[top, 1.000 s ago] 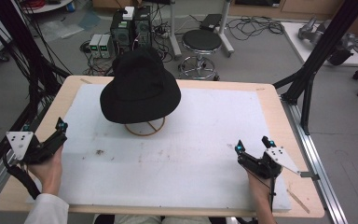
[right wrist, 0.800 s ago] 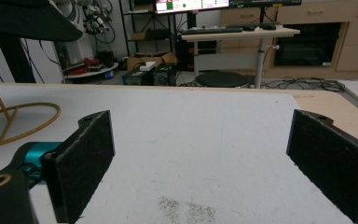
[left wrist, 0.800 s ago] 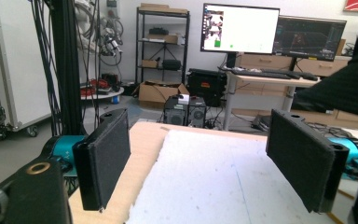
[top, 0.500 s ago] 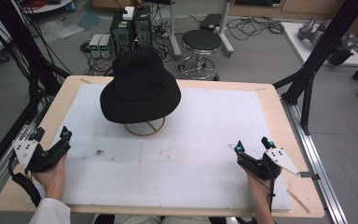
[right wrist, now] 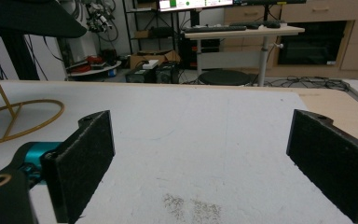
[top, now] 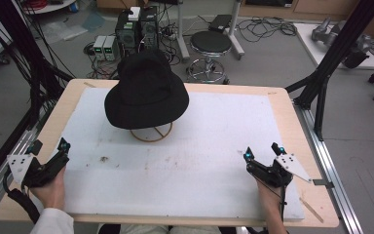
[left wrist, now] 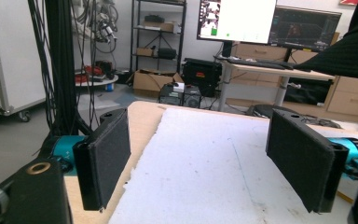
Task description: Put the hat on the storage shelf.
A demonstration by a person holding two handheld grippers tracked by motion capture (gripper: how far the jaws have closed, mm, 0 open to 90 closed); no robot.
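Note:
A black brimmed hat (top: 146,92) rests on a gold wire stand (top: 151,132) at the back left of the white mat (top: 199,146). Its brim (left wrist: 349,51) shows at the upper right of the left gripper view, and the brim (right wrist: 28,18) and the stand's ring base (right wrist: 23,119) show at the left of the right gripper view. My left gripper (top: 49,147) stands open at the mat's front left edge with nothing between its pads (left wrist: 105,156). Near the front right my right gripper (top: 262,152) is open and empty too, pads (right wrist: 81,161) wide apart.
The wooden table (top: 302,126) borders the mat on all sides. Black frame posts (top: 331,58) stand at both sides. Beyond the far edge are a round stool (top: 210,44), computer boxes (top: 136,29) and floor cables. Small dirt marks (top: 103,159) speckle the mat.
My left gripper has drawn back toward the front edge and a little to the right. The right gripper and the hat have stayed in place.

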